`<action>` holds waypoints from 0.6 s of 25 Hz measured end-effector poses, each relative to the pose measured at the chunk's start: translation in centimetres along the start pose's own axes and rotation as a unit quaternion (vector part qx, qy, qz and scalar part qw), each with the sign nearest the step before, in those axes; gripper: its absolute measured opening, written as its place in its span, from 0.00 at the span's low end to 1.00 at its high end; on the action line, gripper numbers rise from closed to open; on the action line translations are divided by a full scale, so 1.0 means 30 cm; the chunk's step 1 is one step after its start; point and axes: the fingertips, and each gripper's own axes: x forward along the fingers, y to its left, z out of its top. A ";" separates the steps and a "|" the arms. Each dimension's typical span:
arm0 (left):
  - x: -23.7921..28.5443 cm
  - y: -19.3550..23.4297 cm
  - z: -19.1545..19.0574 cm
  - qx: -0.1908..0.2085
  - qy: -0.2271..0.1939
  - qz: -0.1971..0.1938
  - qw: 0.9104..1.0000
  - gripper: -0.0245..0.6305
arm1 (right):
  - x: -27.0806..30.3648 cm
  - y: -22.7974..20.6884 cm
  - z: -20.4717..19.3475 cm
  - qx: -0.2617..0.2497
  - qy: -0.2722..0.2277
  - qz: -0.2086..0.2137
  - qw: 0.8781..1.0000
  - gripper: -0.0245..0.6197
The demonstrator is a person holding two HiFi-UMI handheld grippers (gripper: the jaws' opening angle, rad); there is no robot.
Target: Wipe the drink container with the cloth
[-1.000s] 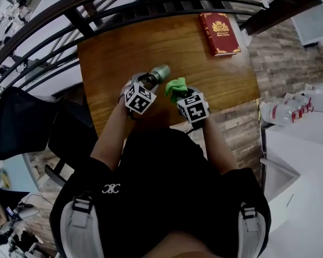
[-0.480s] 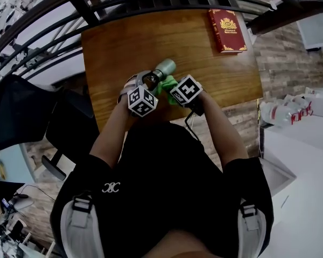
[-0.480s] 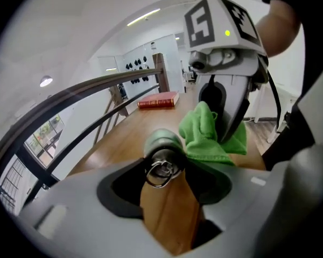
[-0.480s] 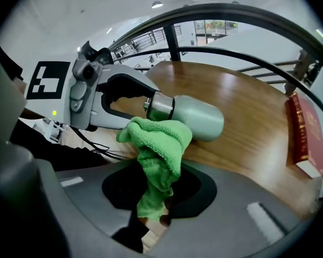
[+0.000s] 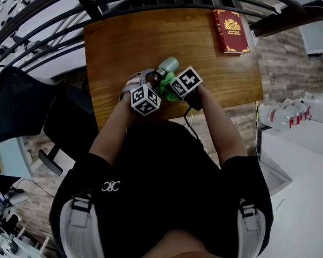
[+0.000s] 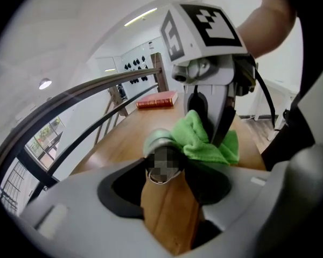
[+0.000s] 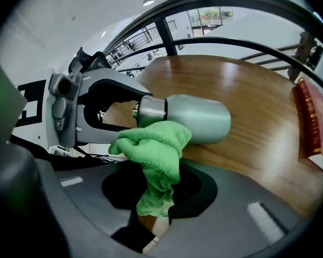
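Plainly held the drink container (image 7: 196,118) sideways in the left gripper (image 6: 164,171), jaws clamped on its brown end, with the rounded grey-green end pointing out over the wooden table (image 5: 118,47). Pinched the green cloth (image 7: 153,144) in the right gripper (image 7: 157,200), jaws closed on its lower folds, and pressed the bunched top against the container's side just beside the metal collar. Noted a red book (image 5: 231,31) lying flat near the table's far right corner, well apart from both grippers.
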 end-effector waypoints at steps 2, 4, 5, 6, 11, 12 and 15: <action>0.001 0.001 0.005 -0.006 0.001 -0.001 1.000 0.46 | 0.005 -0.016 -0.004 0.012 -0.007 0.005 1.000 0.19; 0.000 0.004 0.003 -0.015 0.007 -0.004 1.000 0.46 | 0.011 -0.019 -0.002 0.030 -0.022 0.021 0.999 0.19; -0.002 0.006 0.001 -0.021 0.009 -0.006 1.000 0.46 | 0.014 -0.022 -0.001 0.042 -0.032 0.028 0.998 0.19; -0.004 0.009 0.000 -0.028 0.011 -0.007 1.000 0.46 | 0.017 -0.030 -0.003 0.054 -0.041 0.030 0.997 0.19; -0.008 0.014 0.009 -0.064 0.013 -0.022 0.998 0.46 | 0.041 -0.146 -0.041 0.108 -0.064 -0.024 0.992 0.19; -0.010 0.011 0.012 -0.072 0.014 -0.024 0.997 0.46 | 0.046 -0.161 -0.046 0.117 -0.068 -0.029 0.990 0.19; -0.016 0.000 0.012 -0.098 0.019 -0.026 0.995 0.46 | 0.060 -0.176 -0.054 0.140 -0.076 -0.031 0.987 0.19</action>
